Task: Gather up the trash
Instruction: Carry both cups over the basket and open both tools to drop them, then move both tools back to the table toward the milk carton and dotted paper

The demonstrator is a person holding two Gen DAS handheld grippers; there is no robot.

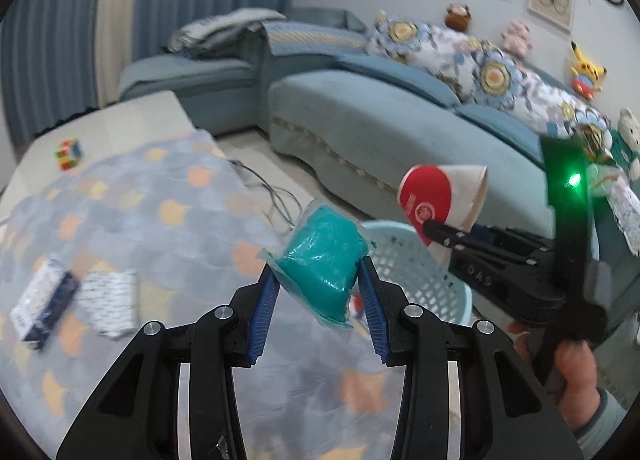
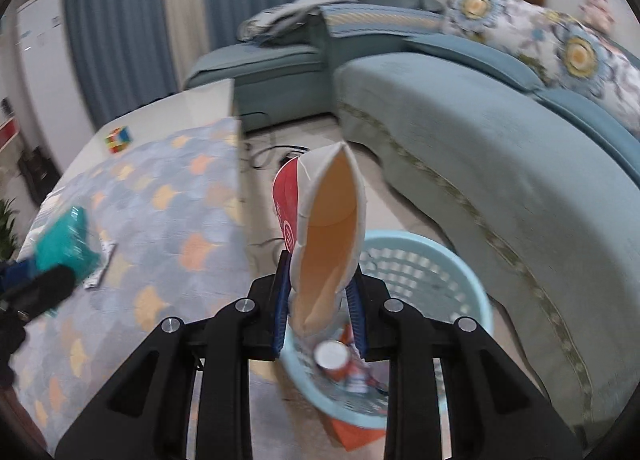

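My left gripper is shut on a teal packet in clear wrap, held above the table's right edge; the packet also shows at the left of the right wrist view. My right gripper is shut on a squashed red-and-white paper cup, held over the light blue perforated basket. A can and other trash lie inside the basket. In the left wrist view the cup sits above the basket.
The table has a scale-patterned cloth with a blue-and-white box, a white packet and a Rubik's cube. A blue sofa with cushions and plush toys stands behind the basket. Cables lie on the floor.
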